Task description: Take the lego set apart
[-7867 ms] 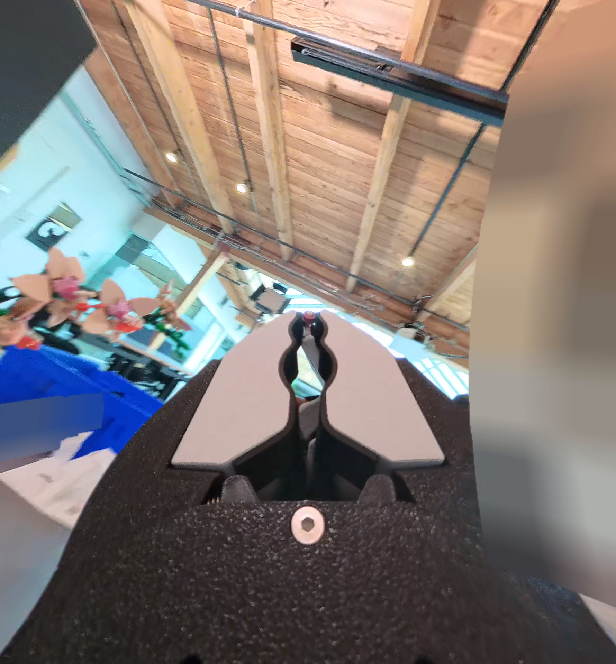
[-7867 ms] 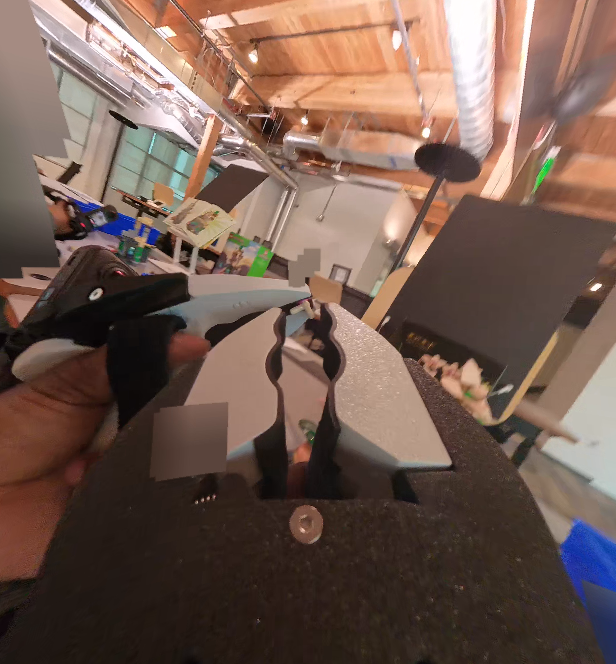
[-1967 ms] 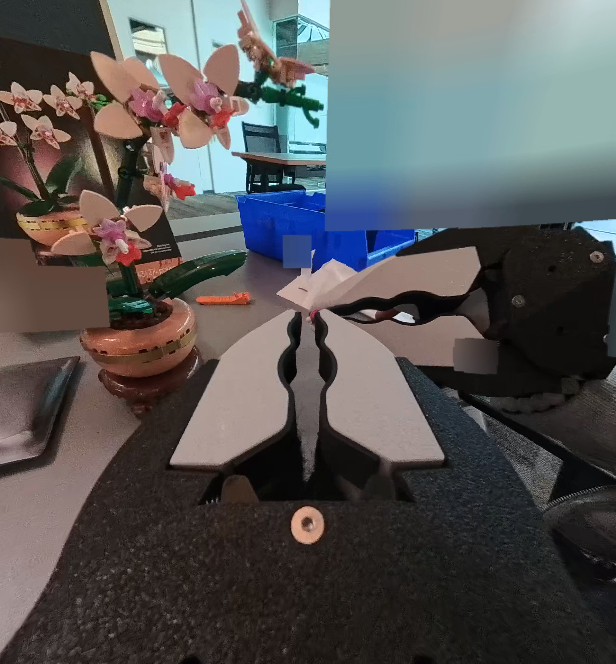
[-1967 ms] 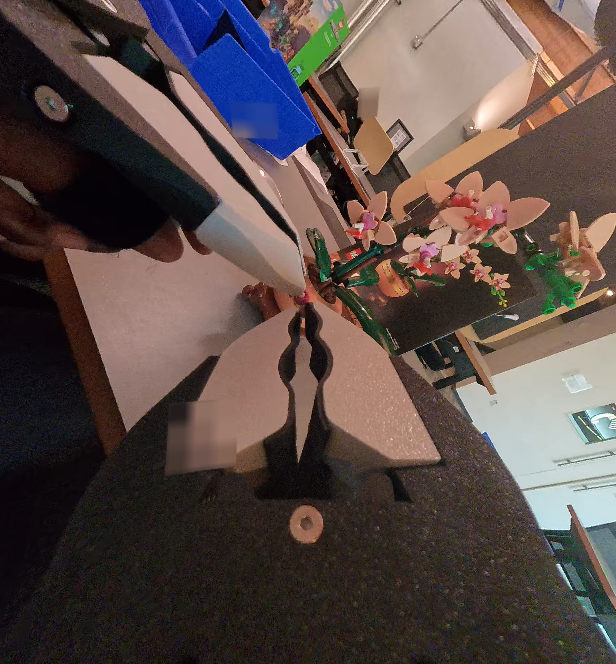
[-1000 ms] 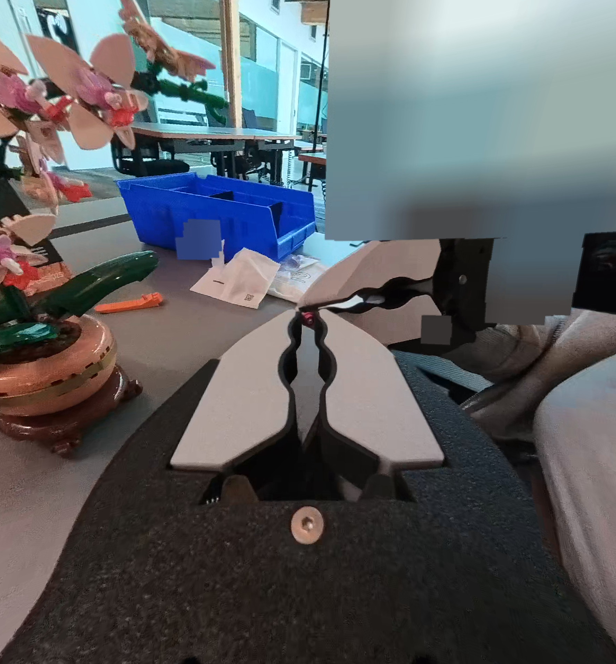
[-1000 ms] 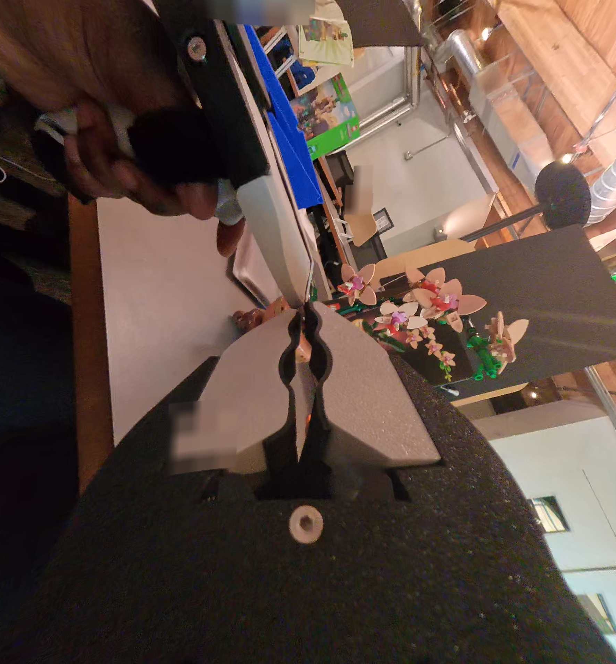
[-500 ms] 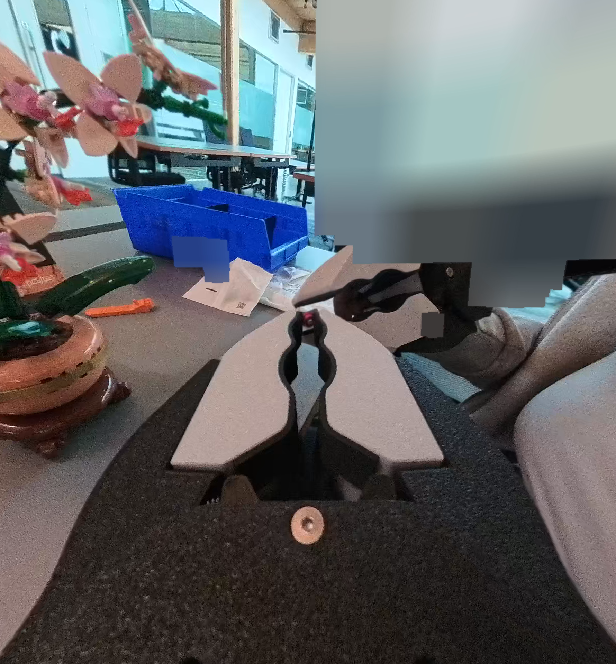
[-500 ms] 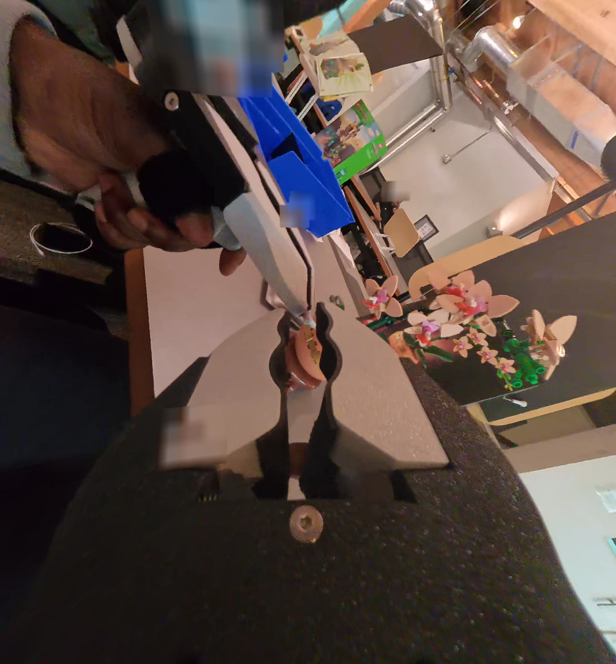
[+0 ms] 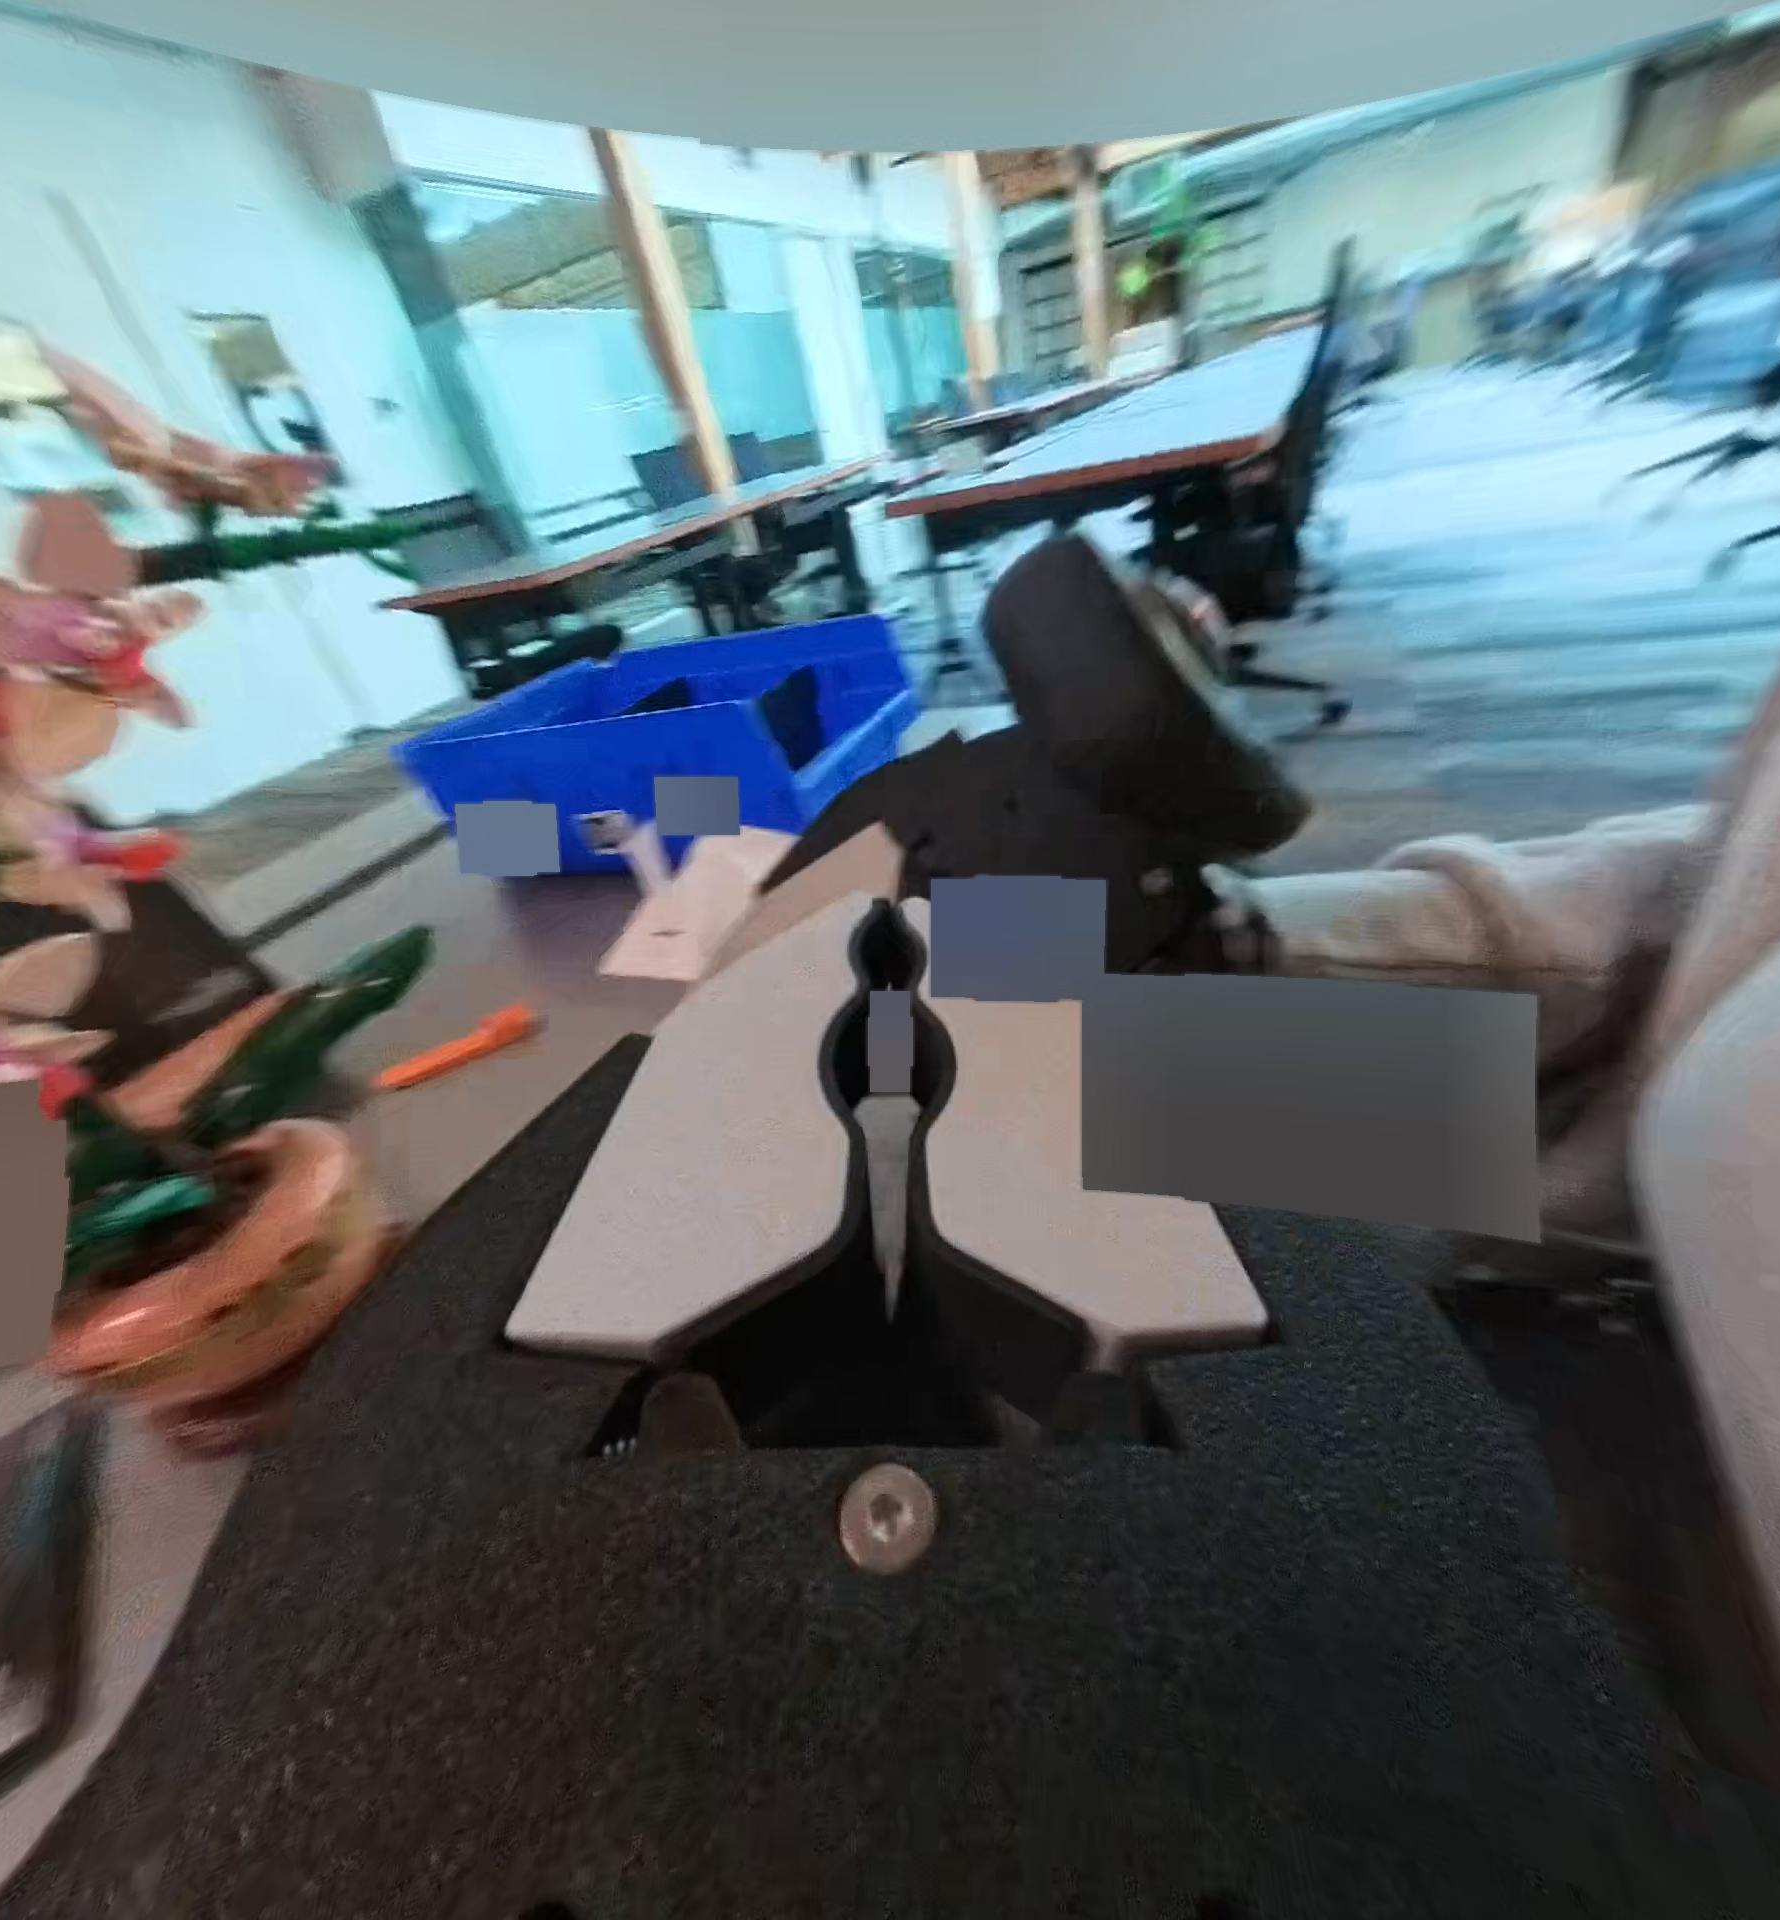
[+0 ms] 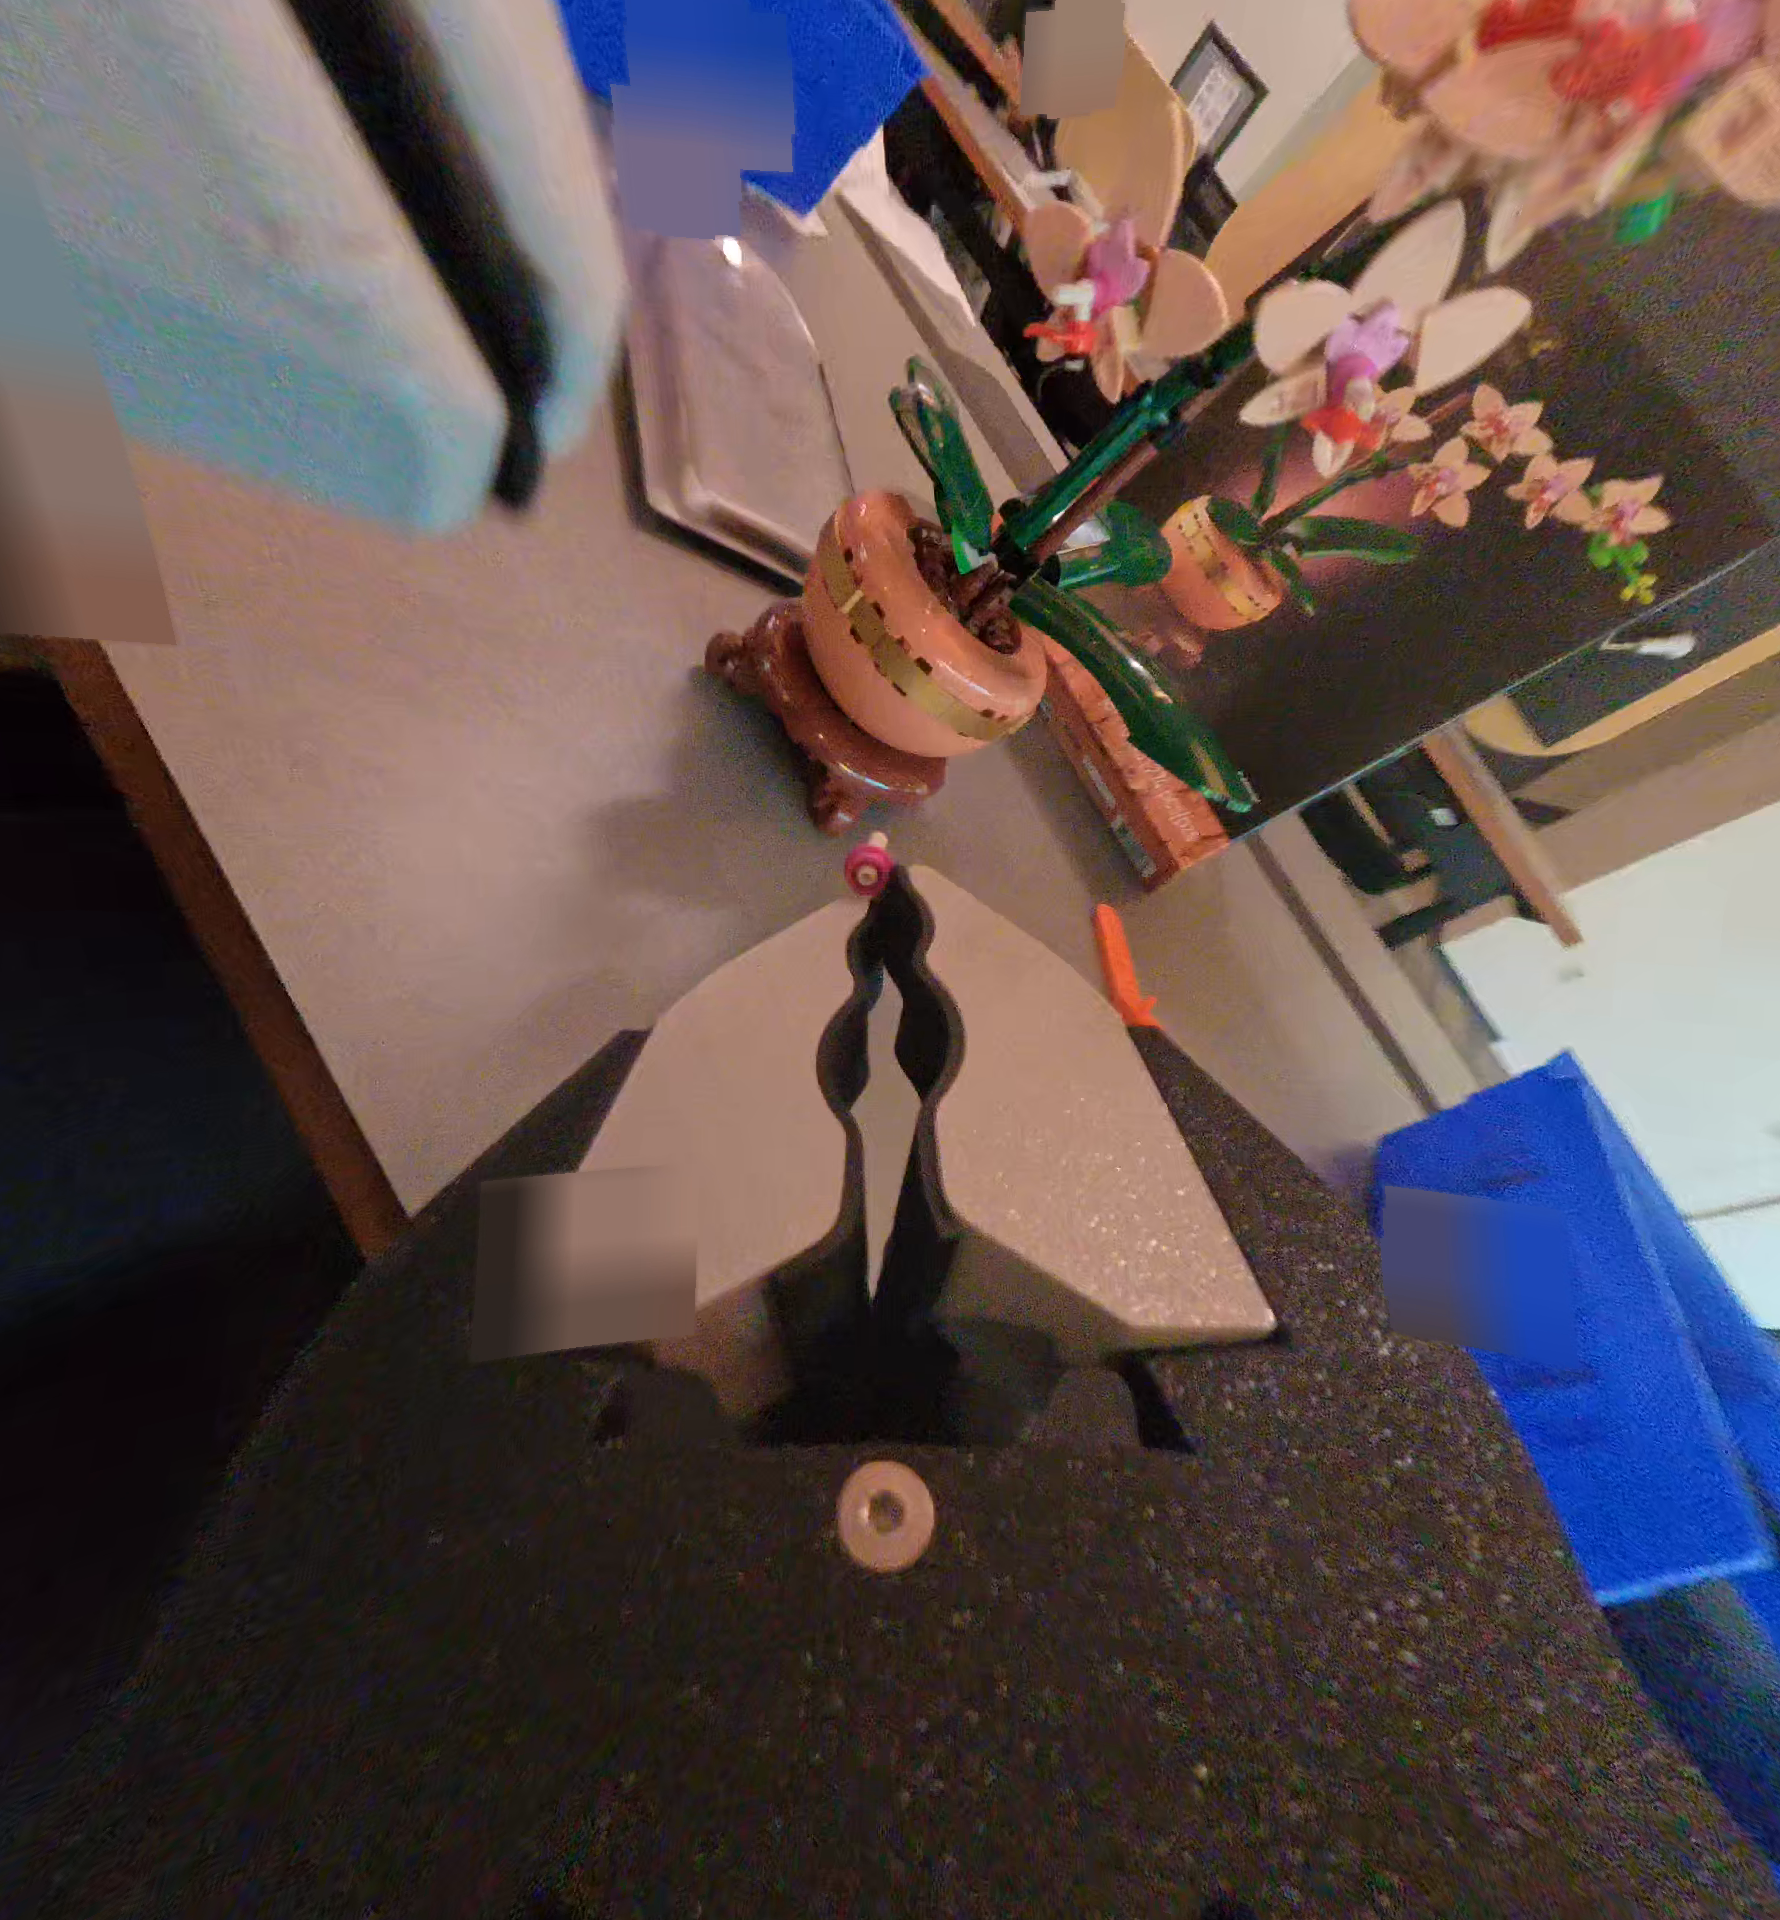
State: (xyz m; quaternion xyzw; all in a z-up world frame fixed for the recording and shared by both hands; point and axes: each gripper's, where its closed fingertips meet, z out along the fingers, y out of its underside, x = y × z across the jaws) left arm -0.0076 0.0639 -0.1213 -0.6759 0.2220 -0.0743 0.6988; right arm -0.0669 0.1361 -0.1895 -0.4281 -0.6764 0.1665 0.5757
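Note:
The lego orchid stands on the grey table, with its tan pot (image 10: 907, 644) and pink flowers (image 10: 1353, 353) beyond my right gripper. The pot (image 9: 221, 1278) is at the lower left in the blurred left wrist view. My right gripper (image 10: 891, 883) is shut, with a small magenta piece (image 10: 865, 864) with a white stud pinched at its very tips, just above the table in front of the pot. My left gripper (image 9: 884, 914) is shut and I see nothing at its tips. Its pale fingers (image 10: 273, 260) show at the upper left of the right wrist view, well away from the right gripper.
An orange brick separator (image 10: 1125, 966) lies right of the right gripper. The dark set box (image 10: 1488, 540) stands behind the orchid. Blue bins (image 9: 657, 748) (image 10: 1592, 1351), a white bag (image 9: 688, 914) and a grey tray (image 10: 730, 416) are on the table. The table's brown edge (image 10: 242, 935) is at the left. Spacing between my two grippers at the tips: around 11 cm.
The two grippers have drawn apart and both views have swung. The magenta piece has left the left gripper's tips and is now at the right gripper's tips. The tan petal no longer shows in the right jaws.

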